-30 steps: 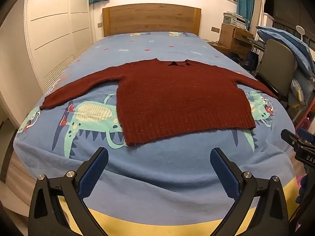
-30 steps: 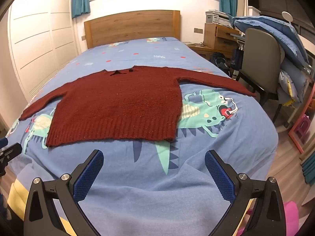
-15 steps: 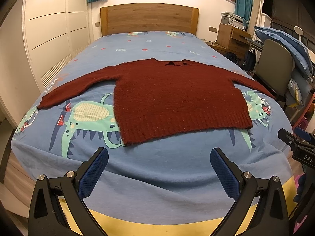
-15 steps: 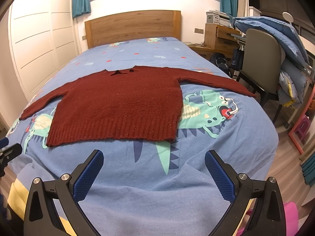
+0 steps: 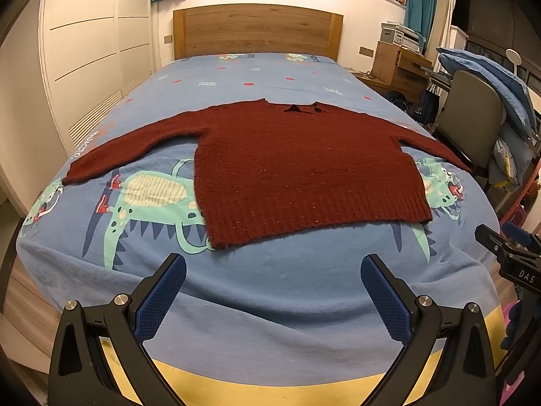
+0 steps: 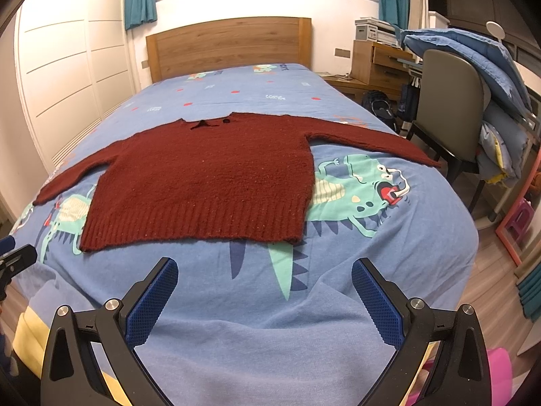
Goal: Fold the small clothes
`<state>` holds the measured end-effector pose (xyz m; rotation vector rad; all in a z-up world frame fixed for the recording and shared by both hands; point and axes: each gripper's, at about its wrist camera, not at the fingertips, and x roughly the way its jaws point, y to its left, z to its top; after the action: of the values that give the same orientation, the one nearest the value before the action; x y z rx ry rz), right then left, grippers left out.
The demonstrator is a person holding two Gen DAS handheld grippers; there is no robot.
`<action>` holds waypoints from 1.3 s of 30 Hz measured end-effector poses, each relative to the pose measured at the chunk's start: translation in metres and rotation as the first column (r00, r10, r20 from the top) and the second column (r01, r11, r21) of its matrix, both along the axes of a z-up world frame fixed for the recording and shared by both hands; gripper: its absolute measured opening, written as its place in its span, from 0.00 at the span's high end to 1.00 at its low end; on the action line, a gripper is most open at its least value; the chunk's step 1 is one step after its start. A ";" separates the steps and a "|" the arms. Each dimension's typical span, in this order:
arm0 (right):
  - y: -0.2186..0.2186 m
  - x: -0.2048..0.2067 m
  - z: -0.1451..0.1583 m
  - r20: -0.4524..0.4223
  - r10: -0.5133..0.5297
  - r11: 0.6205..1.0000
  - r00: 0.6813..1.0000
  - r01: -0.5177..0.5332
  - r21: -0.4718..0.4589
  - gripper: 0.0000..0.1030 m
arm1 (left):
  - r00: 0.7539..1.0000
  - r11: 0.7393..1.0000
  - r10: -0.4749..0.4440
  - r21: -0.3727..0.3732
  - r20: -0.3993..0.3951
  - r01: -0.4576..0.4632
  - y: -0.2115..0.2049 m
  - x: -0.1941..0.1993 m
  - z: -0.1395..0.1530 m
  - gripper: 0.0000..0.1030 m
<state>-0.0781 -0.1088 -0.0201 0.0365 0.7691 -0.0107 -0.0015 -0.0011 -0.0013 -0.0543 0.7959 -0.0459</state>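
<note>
Sweater (image 5: 304,169), dark red knit, is lying flat and face up on the blue dinosaur-print bedspread (image 5: 270,277), both sleeves stretching out sideways and its ribbed hem facing the foot of the bed. In the left wrist view, the left gripper (image 5: 273,291) is hovering at 6 o'clock below that hem, its blue-padded fingers (image 5: 162,297) standing wide apart and gripping nothing. At 3 o'clock a grey chair (image 5: 473,115) is standing beside the bed. In the right wrist view, the right gripper (image 6: 264,294) is likewise hanging at 6 o'clock, fingers spread apart and empty, clear of the sweater.
</note>
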 end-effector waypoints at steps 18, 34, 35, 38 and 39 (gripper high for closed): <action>0.002 0.003 0.001 -0.005 0.006 1.000 1.000 -0.006 0.001 0.00 | 1.000 1.000 0.027 0.007 0.006 -0.027 0.005 0.002 0.004 0.01; 0.001 0.015 0.002 -0.008 0.006 1.000 1.000 -0.006 -0.002 0.00 | 1.000 0.999 0.030 0.030 0.004 -0.030 0.002 0.012 0.006 0.01; 0.000 0.016 0.003 -0.007 0.006 1.000 1.000 -0.006 0.000 0.00 | 1.000 0.999 0.030 0.029 0.006 -0.030 0.002 0.013 0.006 0.01; -0.001 0.020 0.004 -0.007 0.005 1.000 1.000 -0.005 0.005 0.00 | 0.999 0.999 0.031 0.027 0.012 -0.031 0.003 0.016 0.007 0.01; -0.002 0.022 0.005 -0.007 0.004 1.000 1.000 -0.004 0.005 0.00 | 0.999 0.999 0.032 0.027 0.013 -0.032 0.003 0.017 0.007 0.01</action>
<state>-0.0566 -0.1112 -0.0151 0.0401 0.7766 -0.0053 0.0151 0.0016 0.0059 -0.0405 0.7829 -0.0050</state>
